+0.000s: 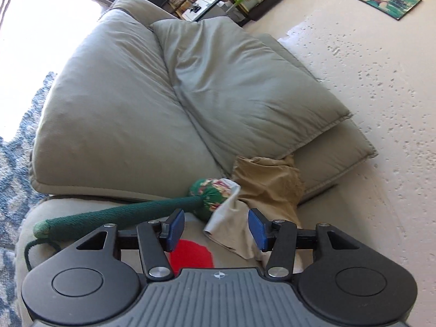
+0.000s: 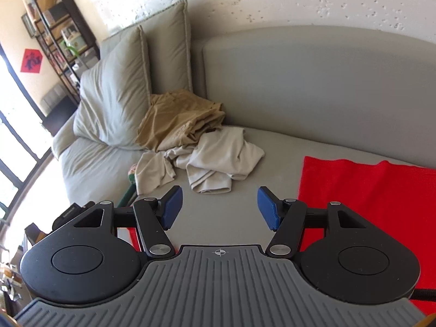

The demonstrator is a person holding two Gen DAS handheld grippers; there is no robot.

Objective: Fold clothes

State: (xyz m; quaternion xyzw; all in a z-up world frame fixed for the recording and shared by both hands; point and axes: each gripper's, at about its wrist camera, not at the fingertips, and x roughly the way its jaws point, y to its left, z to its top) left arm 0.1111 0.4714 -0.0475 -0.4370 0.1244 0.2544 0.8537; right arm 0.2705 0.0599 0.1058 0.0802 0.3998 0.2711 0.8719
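1. Both grippers hover over a grey sofa seat [image 2: 231, 218], and both sets of jaws stand released with nothing between the blue pads.
2. The left gripper [image 1: 216, 230] looks toward the seat's far end. A corner of the crumpled cream garment [image 1: 231, 229] lies just ahead of its jaws, and slightly toward its right pad. No pad presses on the cloth.
3. The right gripper [image 2: 218, 208] points at bare seat. The same cream garment [image 2: 215, 160] lies ahead of it and a little to the picture's left, clearly apart from the pads.
4. Behind the cream garment a tan garment [image 2: 177, 120] is heaped against the sofa cushions [image 2: 114, 95], partly overlapping the cream one.
5. A red cloth [image 2: 368, 190] lies flat on the seat at the right gripper's own right, already spread or folded; I cannot tell which.
6. A green fabric mallet [image 1: 130, 215] with a floral head rests just left of the cream garment in the left view.
7. The cream heap has no clear long axis; its crumpled mass runs roughly across the right view, with one loose flap toward the left gripper.
8. By my reading the left gripper is nearer, so it would likely take that flap first while the right reaches forward for the opposite edge.
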